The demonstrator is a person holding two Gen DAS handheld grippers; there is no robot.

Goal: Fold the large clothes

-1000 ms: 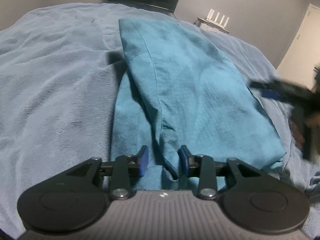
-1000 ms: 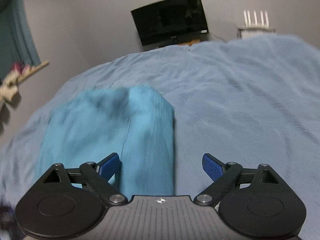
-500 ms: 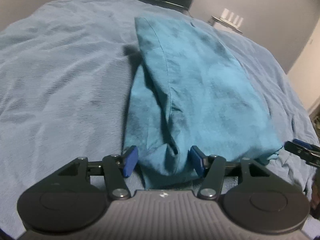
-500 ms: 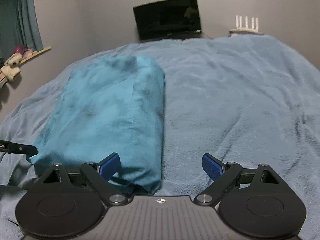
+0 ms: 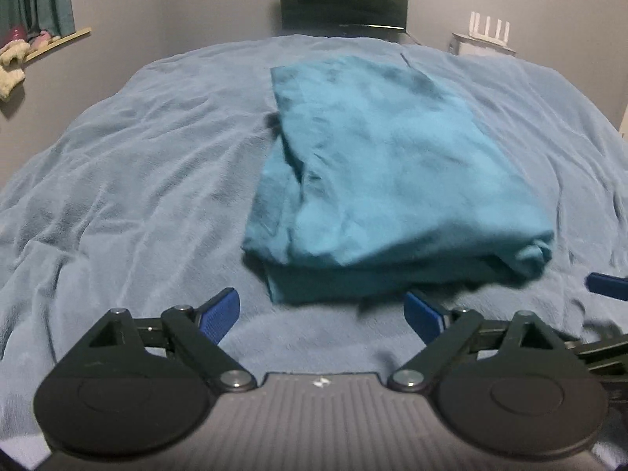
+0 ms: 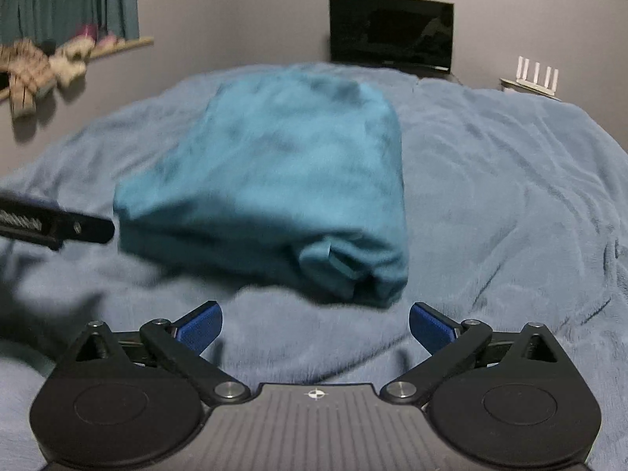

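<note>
A teal garment (image 5: 384, 172) lies folded into a thick rectangle on the blue bed cover (image 5: 129, 180). It also shows in the right wrist view (image 6: 286, 180), slightly blurred. My left gripper (image 5: 322, 314) is open and empty, just short of the garment's near edge. My right gripper (image 6: 316, 324) is open and empty, also just short of the near edge. A fingertip of the right gripper shows at the right edge of the left wrist view (image 5: 606, 284). Part of the left gripper shows at the left of the right wrist view (image 6: 51, 223).
A dark TV (image 5: 341, 0) stands against the far wall behind the bed. A white router (image 5: 486, 33) sits at the back right. A shelf with soft toys (image 6: 43, 62) and a curtain are on the left wall.
My left gripper opened, let go of the garment's edge and drew back from it. My right gripper also drew back, staying open. The garment now lies flat and free.
</note>
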